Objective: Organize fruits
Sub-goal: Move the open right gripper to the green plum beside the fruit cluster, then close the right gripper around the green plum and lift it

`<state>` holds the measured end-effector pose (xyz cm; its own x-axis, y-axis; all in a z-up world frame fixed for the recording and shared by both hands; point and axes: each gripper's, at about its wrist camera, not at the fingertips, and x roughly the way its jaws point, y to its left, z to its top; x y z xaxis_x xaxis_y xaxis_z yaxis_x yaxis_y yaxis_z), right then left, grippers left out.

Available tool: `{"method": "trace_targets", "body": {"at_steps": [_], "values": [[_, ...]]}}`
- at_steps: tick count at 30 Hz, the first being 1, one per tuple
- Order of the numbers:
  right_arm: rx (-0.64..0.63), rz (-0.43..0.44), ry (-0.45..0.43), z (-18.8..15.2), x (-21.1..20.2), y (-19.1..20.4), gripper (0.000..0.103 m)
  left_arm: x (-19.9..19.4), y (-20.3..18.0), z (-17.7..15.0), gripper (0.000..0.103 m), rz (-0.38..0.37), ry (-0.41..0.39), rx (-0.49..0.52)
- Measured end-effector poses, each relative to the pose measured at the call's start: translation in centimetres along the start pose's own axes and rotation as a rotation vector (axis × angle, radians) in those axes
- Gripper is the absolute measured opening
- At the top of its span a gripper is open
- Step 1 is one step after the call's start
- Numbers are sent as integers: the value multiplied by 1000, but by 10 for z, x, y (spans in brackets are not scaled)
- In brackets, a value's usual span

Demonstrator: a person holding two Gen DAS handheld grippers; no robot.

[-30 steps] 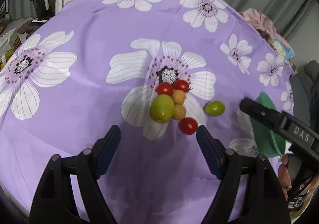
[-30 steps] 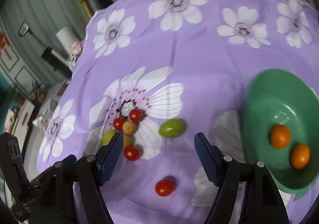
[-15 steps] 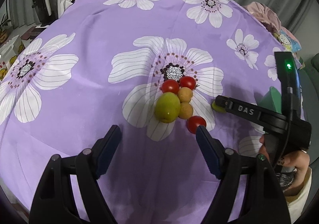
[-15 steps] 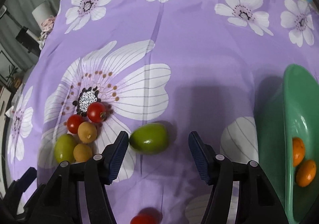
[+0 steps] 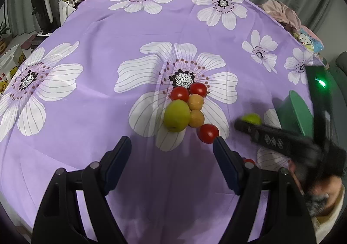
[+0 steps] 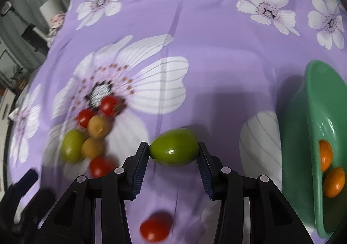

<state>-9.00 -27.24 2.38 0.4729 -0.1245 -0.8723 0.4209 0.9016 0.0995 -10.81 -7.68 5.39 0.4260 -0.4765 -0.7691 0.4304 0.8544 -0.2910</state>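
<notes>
- Between the fingertips of the right gripper (image 6: 174,151) lies an oval green fruit (image 6: 174,147), resting on the purple flowered cloth (image 6: 216,33) with each narrow end against a ribbed blue pad.
- The jaws are closing, narrowed to the fruit's length, and both pads touch its smooth, glossy skin.
- To the right of that gripper a green bowl (image 6: 303,135) of shiny plastic holds two small orange fruits (image 6: 334,182).
- To its left is a cluster: a rounder green fruit (image 5: 176,116), two matte yellow-brown ones (image 5: 195,102) and round red tomatoes (image 5: 179,94); another tomato (image 6: 155,230) lies nearer the camera.
- The left gripper (image 5: 172,147) hangs above bare cloth, jaws wide apart and holding nothing; a red tomato (image 5: 208,133) lies just beyond its right fingertip.
- The cloth is thin and faintly creased, printed with large white blossoms.
</notes>
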Motion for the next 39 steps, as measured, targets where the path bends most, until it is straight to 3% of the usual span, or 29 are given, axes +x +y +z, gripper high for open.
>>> {"method": "trace_targets", "body": {"at_steps": [5,9,13,17,23,26,28,33,39], "values": [[-79,108,82,-24,-10,15,46,0,-2,-2,77,2,7,8],[-128,85,128,-32,-1,23,46,0,-3,-3,76,-4,10,3],[-105,121,118,-28,-9,15,47,1,-5,-4,72,-25,19,5],[-60,178,53,-21,-29,-3,57,3,-13,-5,68,-67,43,6],[32,297,-45,-9,-38,-21,57,13,-35,-7,59,-130,104,28],[48,363,-28,-2,-25,-17,57,26,-40,-10,53,-147,161,8],[47,396,13,2,-14,-9,53,30,-40,-11,51,-159,185,-15],[33,381,80,0,4,-1,42,42,-44,-14,44,-164,236,-38],[28,380,119,-2,15,0,39,44,-46,-13,37,-157,245,-37]]}}
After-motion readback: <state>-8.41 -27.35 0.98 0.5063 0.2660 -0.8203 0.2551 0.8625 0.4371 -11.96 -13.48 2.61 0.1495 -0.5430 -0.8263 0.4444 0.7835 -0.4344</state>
